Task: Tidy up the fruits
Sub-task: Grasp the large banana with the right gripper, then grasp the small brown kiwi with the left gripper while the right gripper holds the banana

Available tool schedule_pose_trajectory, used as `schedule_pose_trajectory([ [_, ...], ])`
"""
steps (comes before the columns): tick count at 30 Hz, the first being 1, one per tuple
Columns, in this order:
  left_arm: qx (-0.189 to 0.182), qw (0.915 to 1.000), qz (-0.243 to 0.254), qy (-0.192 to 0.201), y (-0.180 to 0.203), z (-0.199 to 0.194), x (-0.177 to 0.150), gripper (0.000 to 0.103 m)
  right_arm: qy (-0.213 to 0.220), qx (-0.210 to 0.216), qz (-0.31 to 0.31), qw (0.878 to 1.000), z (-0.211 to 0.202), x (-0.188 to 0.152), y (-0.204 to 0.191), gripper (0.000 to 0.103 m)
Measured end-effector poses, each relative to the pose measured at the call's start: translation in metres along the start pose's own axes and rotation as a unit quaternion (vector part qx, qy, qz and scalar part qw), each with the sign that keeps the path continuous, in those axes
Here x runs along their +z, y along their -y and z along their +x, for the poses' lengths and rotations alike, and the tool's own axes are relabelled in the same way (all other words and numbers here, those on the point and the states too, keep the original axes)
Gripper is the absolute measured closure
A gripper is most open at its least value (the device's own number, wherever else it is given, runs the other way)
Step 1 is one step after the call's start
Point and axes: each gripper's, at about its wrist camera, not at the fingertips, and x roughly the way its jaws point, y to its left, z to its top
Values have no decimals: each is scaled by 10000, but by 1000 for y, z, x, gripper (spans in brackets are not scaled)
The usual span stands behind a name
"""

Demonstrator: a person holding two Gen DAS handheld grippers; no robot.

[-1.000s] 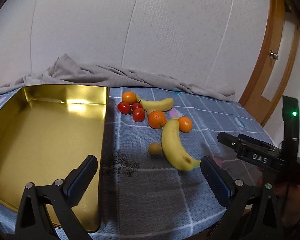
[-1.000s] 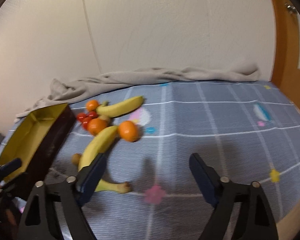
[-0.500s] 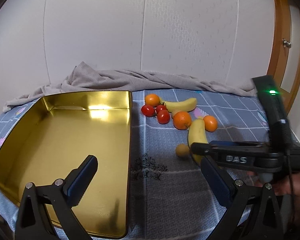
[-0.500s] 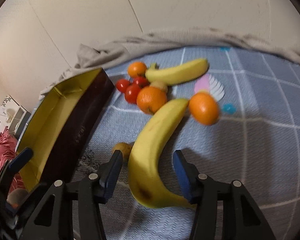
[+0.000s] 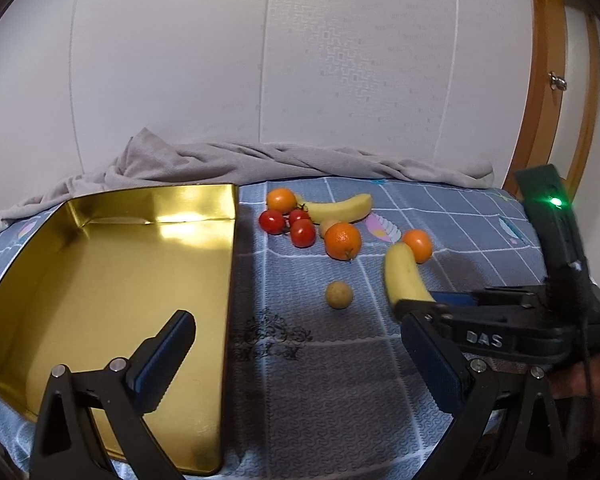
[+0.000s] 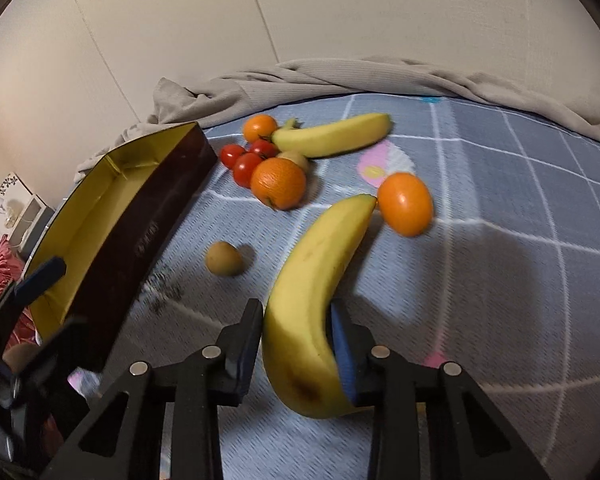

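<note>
My right gripper (image 6: 296, 320) is shut on the stem end of a large banana (image 6: 320, 248), whose tip points at a loose orange (image 6: 406, 204). I cannot tell whether the banana is off the cloth. The left wrist view shows the same banana (image 5: 404, 276) in that gripper at right. My left gripper (image 5: 300, 352) is open and holds nothing, its left finger over the gold tray (image 5: 100, 280). Further back lie a second banana (image 6: 332, 136), two more oranges (image 6: 278, 182), several cherry tomatoes (image 6: 246, 160) and a small brown fruit (image 6: 224, 258).
A blue patterned tablecloth (image 5: 320, 380) covers the table. A crumpled grey cloth (image 5: 300, 160) lies along the back against the wall. A wooden door frame (image 5: 540, 80) stands at right. A person's hand (image 5: 572, 376) holds the right gripper near the table's front edge.
My right gripper came down onto the large banana and shut on its stem end; a second ago it was open and above the table. The left gripper's view swung slightly left.
</note>
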Motion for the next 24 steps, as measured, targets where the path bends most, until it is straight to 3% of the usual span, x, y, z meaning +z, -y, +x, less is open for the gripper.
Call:
schedule_pose_trajectory([
  [5, -62, 9998, 186, 47, 16, 12, 17, 0, 31, -85, 133, 9999, -8, -6, 13, 69],
  [10, -58, 9978, 649, -154, 36, 41, 29, 2, 5, -49, 255, 9997, -11, -7, 21, 69],
  [12, -78, 9959, 823, -360, 39, 57, 31, 13, -9, 3, 351, 9994, -12, -7, 26, 69],
  [15, -131, 9934, 883, -717, 37, 81, 31, 21, -21, 49, 457, 9989, -12, -7, 30, 69],
  [22, -133, 9910, 1081, -780, 43, 94, 28, 37, -26, 137, 592, 9981, -14, -9, 38, 69],
  [24, -127, 9891, 1195, -855, 48, 98, 25, 47, -20, 126, 574, 9983, -14, -9, 38, 69],
])
